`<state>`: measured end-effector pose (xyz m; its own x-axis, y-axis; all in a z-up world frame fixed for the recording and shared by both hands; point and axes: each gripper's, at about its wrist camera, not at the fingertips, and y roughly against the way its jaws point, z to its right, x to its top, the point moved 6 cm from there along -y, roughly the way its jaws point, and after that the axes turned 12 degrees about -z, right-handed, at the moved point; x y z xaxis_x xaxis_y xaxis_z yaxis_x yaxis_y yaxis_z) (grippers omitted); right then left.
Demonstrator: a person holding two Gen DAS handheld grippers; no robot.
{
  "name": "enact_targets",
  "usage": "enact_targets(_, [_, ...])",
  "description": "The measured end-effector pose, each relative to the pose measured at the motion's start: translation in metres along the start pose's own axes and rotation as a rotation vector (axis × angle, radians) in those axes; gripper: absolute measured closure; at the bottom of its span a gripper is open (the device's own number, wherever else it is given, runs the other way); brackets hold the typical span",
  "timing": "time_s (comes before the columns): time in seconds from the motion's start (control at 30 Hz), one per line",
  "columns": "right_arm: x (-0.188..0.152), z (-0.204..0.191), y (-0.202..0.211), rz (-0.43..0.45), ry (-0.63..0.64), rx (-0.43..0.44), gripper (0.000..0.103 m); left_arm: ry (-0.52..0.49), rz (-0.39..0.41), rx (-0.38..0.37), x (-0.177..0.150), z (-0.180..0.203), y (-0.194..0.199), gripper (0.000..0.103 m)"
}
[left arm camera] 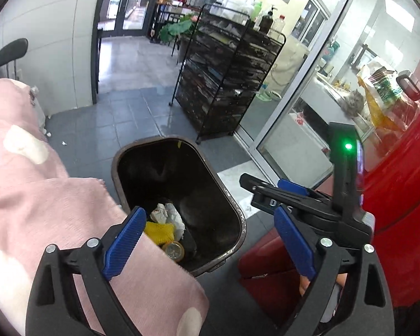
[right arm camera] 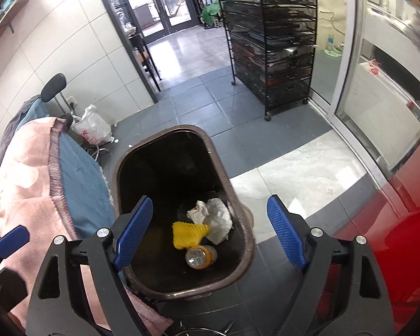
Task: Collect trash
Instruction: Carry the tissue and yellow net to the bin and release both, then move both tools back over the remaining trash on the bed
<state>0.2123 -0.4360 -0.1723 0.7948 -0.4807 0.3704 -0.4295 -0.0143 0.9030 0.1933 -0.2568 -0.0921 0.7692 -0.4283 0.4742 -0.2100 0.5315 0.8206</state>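
A dark brown trash bin (left arm camera: 232, 204) stands open on the floor; it also shows in the right wrist view (right arm camera: 246, 224). Inside lie crumpled white paper (right arm camera: 218, 219), a yellow foam net (right arm camera: 187, 233) and a small clear bottle with an orange cap (right arm camera: 200, 257). The same trash shows in the left wrist view: paper (left arm camera: 169, 215), yellow net (left arm camera: 159, 231), bottle (left arm camera: 175, 250). My left gripper (left arm camera: 210, 243) is open and empty above the bin's near edge. My right gripper (right arm camera: 210, 232) is open and empty directly over the bin; it also shows in the left wrist view (left arm camera: 277, 194).
A pink blanket (left arm camera: 28, 196) over a blue cushion (right arm camera: 81, 184) lies left of the bin. A red surface (right arm camera: 400, 238) is on the right. A black wire rack on wheels (right arm camera: 274, 42) stands behind, beside a glass partition (right arm camera: 358, 78). A white plastic bag (right arm camera: 91, 127) sits by the wall.
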Motion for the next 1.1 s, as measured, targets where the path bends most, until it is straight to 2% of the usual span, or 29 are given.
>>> enact_targets(0.2, [-0.001,-0.026,0.005,0.009,0.057,0.022,0.019,-0.016,0.064,0.070,-0.012,-0.006,0.029,0.010])
enact_targets(0.43, [-0.004,-0.074,0.024,0.047,0.161,0.066,0.019,0.045,0.157,0.116,-0.023,-0.027,0.068,0.008])
enact_targets(0.6, [-0.010,-0.118,0.042,0.074,0.266,0.117,0.019,0.078,0.219,0.225,-0.033,-0.043,0.094,0.007])
enact_targets(0.7, [-0.015,-0.147,0.051,0.083,0.329,0.150,0.015,0.097,0.248,0.289,-0.040,-0.054,0.109,0.006])
enact_targets(0.8, [-0.023,-0.174,0.059,0.095,0.380,0.178,0.014,0.143,0.273,0.353,-0.049,-0.073,0.126,0.006])
enact_targets(1.1, [-0.055,-0.261,0.077,0.085,0.575,0.272,0.014,0.317,0.348,0.437,-0.084,-0.134,0.173,0.006])
